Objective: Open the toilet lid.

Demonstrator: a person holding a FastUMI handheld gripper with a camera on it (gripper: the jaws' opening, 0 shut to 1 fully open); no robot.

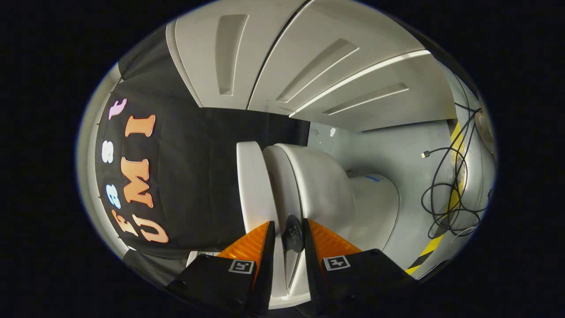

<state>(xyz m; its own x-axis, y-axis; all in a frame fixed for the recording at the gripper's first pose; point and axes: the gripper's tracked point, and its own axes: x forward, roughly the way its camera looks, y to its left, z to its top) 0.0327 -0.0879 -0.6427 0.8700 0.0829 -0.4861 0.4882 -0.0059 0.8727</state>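
Gripper (288, 229) fingers straddle the toilet lid (254, 185) front edge without clearly clamping it; next, probably squeeze and swing it open

Count, gripper view. One toilet (322, 190): one lid (251, 181), one seat (280, 176), one bowl. One black round tab (293, 233) at the rim, 12 o'clock from the gripper (289, 232). One gripper, two fingers (265, 247), spread with a gap between them; two square markers (241, 266) (one per finger). One tangle of black cable (448, 198), 3 o'clock from the toilet. One yellow-black striped tape line (430, 247).
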